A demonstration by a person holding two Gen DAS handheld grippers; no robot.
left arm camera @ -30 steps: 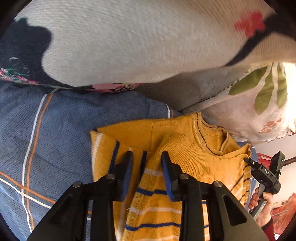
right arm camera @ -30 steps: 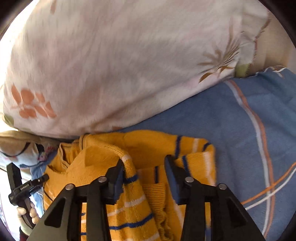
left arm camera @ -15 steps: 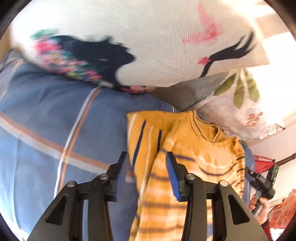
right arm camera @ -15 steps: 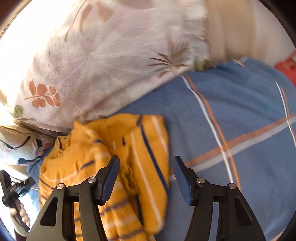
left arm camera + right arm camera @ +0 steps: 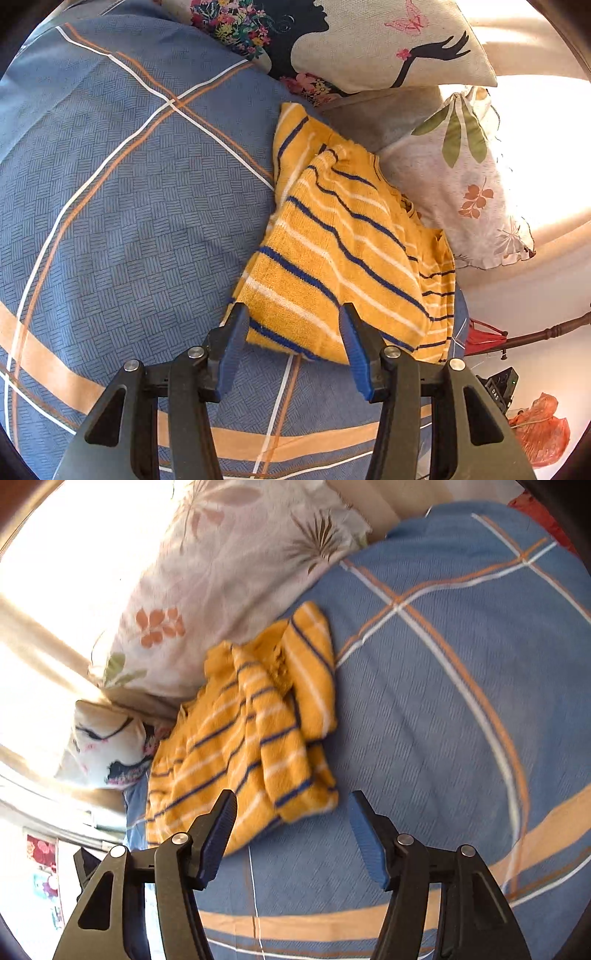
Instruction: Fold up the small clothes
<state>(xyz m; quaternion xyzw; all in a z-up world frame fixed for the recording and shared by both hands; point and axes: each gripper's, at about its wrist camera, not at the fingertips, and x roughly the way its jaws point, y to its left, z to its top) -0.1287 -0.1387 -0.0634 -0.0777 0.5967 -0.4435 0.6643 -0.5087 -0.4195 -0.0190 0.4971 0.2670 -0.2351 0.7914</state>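
Both grippers' fingers apart – sweater (image 5: 343, 254) far edge hidden behind fold.

Found almost no readable text. Made out only a faint pale marking, possibly "DAS", upside down on the small black device (image 5: 499, 392) at the lower right edge of the left wrist view, too small and blurred to read with certainty. Saw no lettering, labels, brands or numbers on anything else in the left wrist view. Could read nothing at all in the motion-blurred right wrist view.
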